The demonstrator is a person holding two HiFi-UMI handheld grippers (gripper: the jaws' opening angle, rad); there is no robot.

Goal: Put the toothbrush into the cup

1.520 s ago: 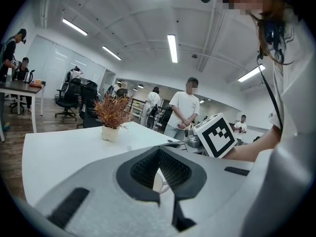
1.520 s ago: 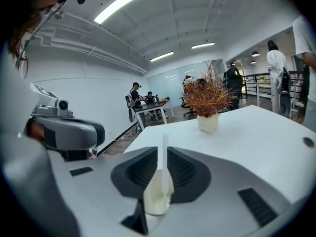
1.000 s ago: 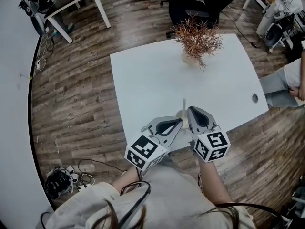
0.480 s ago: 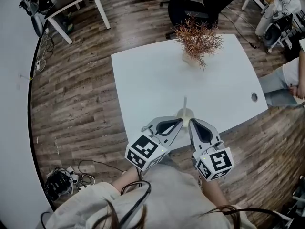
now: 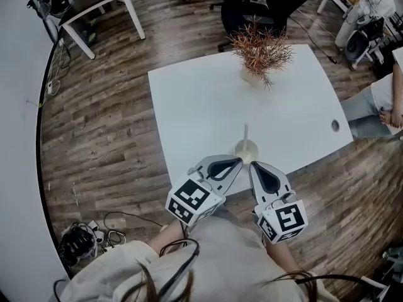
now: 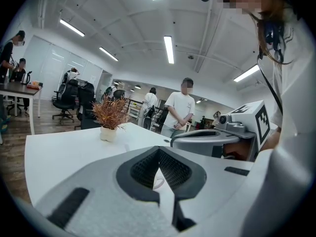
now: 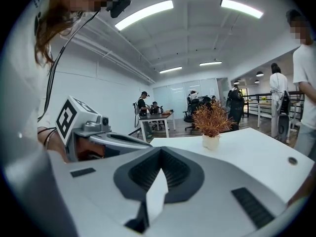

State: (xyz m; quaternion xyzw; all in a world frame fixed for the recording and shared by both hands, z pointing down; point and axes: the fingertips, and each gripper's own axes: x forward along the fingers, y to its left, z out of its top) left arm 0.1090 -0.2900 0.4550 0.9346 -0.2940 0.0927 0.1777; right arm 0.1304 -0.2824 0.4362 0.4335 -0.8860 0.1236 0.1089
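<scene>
A pale cup [image 5: 247,150] stands near the front edge of the white table [image 5: 201,106]. A white toothbrush [image 5: 245,133] stands upright in it, its handle sticking up out of the rim. My left gripper [image 5: 238,160] lies just left of and nearer than the cup, its jaws shut with nothing between them. My right gripper [image 5: 253,165] sits just short of the cup, also shut and holding nothing. In the left gripper view the left gripper [image 6: 159,150] has its jaws meeting at the tip, and in the right gripper view so does the right gripper [image 7: 160,149].
A potted reddish dry plant [image 5: 259,49] stands at the table's far side, also visible as the plant [image 6: 109,115] and the plant [image 7: 212,122]. A cable hole [image 5: 335,126] is near the right edge. A seated person [image 5: 378,99] is at the right; office chairs [image 5: 252,5] stand behind.
My right gripper has drawn back from the cup toward my body. The toothbrush stays standing in the cup. The left gripper has hardly moved.
</scene>
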